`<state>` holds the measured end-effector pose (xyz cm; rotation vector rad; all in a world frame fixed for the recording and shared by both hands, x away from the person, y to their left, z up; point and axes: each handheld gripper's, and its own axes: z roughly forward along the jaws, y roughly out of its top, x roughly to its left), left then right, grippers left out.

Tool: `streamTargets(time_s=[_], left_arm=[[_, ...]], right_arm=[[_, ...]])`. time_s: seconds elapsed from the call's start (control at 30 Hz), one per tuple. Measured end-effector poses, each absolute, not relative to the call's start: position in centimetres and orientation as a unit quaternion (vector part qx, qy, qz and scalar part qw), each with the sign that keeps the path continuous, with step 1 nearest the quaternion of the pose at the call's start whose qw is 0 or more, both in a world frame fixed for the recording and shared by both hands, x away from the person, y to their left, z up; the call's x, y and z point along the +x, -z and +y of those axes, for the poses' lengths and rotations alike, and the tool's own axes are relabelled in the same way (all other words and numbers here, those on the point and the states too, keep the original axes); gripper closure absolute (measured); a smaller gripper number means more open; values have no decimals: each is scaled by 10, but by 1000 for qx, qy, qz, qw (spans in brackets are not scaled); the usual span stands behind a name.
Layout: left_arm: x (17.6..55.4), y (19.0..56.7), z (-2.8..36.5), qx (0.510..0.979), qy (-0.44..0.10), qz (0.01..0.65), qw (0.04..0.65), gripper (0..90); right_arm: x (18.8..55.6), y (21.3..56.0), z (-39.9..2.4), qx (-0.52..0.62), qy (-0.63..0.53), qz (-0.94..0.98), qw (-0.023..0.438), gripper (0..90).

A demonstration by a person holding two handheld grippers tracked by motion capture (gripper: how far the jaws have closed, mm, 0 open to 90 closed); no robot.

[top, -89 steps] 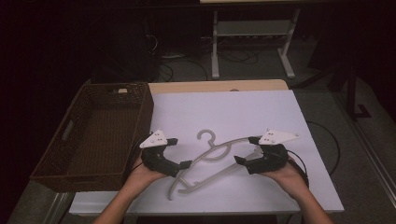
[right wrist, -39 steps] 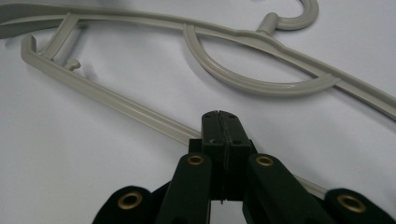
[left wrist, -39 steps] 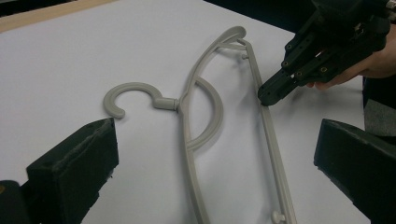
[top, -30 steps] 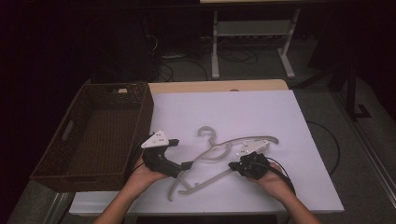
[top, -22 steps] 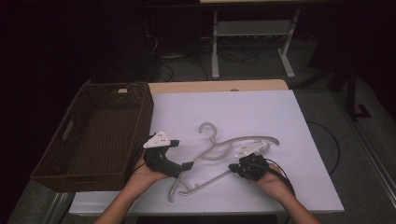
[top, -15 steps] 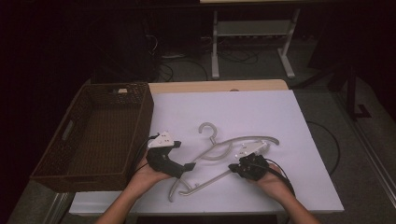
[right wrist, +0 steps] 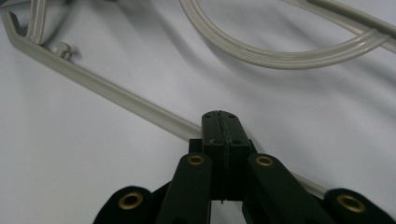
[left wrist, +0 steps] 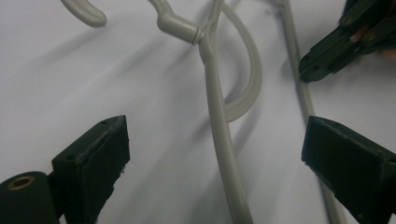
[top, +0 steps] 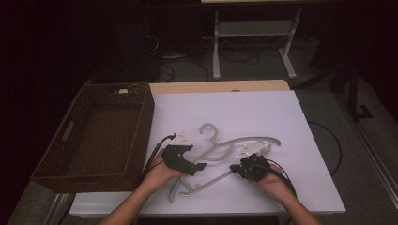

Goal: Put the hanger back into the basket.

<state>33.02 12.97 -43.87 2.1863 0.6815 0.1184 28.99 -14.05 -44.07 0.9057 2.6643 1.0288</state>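
Observation:
A pale grey plastic hanger (top: 244,140) lies flat on the white table (top: 244,105), hook toward the far side. My left gripper (top: 199,166) is open at the hanger's left half. In the left gripper view its jaws (left wrist: 215,135) stand wide apart on either side of the hanger's sloping arm (left wrist: 210,60), not touching it. My right gripper (top: 233,168) is shut at the lower bar. In the right gripper view its closed tips (right wrist: 219,116) sit over the bar (right wrist: 107,91), which passes underneath them rather than between them. The right gripper (left wrist: 308,67) also shows from the left one.
A dark wicker basket (top: 70,131) stands at the table's left side, close to my left hand. The table's front edge is just under both wrists. A metal stand (top: 253,28) and cables lie on the floor beyond the table.
My right gripper has come in from the hanger's right end to its lower bar and is now shut. The left gripper has edged right over the hanger's arm.

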Motion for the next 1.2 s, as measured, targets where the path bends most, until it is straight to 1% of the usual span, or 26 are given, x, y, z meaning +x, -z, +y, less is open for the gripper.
streamTargets(time_s=[0.03,0.07,0.17,0.4,0.57,0.7,0.73,0.8,0.83,0.9,1.07,1.2], left_arm=[[331,440,127,870,-47,271,409,152],[332,441,126,874,-49,265,404,157],[334,442,122,881,-47,258,394,259],[333,442,120,888,-49,250,383,548],[334,442,120,890,-43,250,378,648],[334,442,119,890,-38,248,380,749],[333,443,119,890,-39,250,380,766],[334,441,120,894,-40,245,372,772],[333,441,119,889,-36,255,379,776],[333,440,119,890,-38,253,377,780],[333,439,118,884,-33,272,379,794],[332,435,119,882,-48,277,378,808]], right_arm=[[290,441,-140,301,-342,887,74,896],[290,441,-140,302,-342,887,75,896],[290,441,-140,302,-343,887,75,896],[290,441,-141,305,-343,886,70,896],[290,441,-141,305,-344,885,70,896],[290,441,-141,305,-344,885,69,896],[290,441,-142,304,-344,885,69,896],[290,441,-141,305,-345,885,70,896],[290,441,-141,306,-345,885,69,896],[290,441,-142,304,-345,885,69,896],[290,441,-141,305,-346,885,67,896],[290,440,-142,304,-351,884,59,895]])
